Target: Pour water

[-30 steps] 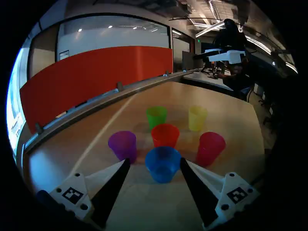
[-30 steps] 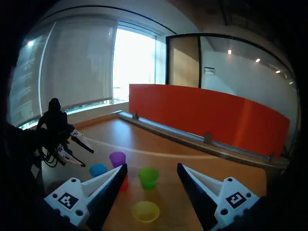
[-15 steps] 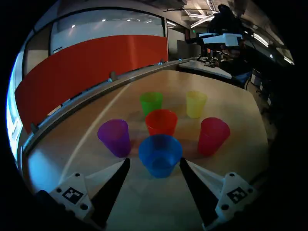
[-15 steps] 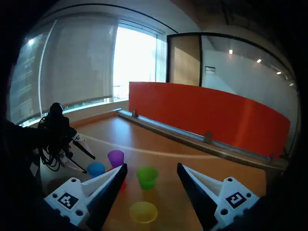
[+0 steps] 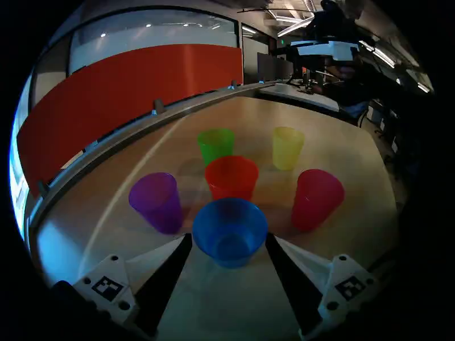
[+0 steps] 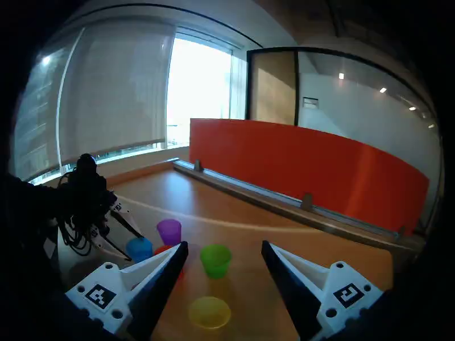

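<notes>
Both pairs of tongs are spread: our left tongs (image 5: pixel 227 236) flank the blue cup (image 5: pixel 230 243), which stands on the tabletop (image 5: pixel 335 139) just beside the orange cup (image 5: pixel 232 177); our right tongs (image 6: pixel 223 244) hold nothing. We judge it light, thin-walled, squashable: pinch mid-wall, gently.

Upright blue cup (image 5: pixel 230 232) just before orange cup (image 5: pixel 232 177), four others around.

Wooden table (image 5: pixel 335 145); long orange partition (image 6: pixel 318 165); bright window (image 6: pixel 199 96) behind.
</notes>
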The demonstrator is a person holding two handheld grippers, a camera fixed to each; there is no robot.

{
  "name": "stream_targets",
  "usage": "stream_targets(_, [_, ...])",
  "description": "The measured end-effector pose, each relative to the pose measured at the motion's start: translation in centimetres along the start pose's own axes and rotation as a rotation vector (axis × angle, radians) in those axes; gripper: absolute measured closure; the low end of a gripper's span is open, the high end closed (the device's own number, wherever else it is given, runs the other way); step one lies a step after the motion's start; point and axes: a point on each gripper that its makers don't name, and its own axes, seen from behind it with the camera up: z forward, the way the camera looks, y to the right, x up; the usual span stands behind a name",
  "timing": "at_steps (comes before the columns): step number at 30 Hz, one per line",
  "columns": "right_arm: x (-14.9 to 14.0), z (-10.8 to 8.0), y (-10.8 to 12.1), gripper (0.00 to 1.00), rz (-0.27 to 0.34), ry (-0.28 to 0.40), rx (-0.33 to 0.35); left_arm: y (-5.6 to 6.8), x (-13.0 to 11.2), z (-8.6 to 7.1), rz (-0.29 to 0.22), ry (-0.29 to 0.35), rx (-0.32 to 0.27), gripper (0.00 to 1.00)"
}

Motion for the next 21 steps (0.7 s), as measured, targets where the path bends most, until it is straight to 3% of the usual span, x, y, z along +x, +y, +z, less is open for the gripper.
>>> stream_targets(15, [-0.8,0.6,0.1,0.00,0.003,-0.011,0.005,-0.2,0.4,1.7,0.010,-0.002,0.000,0.04])
stream_targets(21, [-1.1,0.8,0.2,0.00,0.000,-0.016,0.003,-0.1,0.4,1.8,-0.008,0.002,-0.011,0.11])
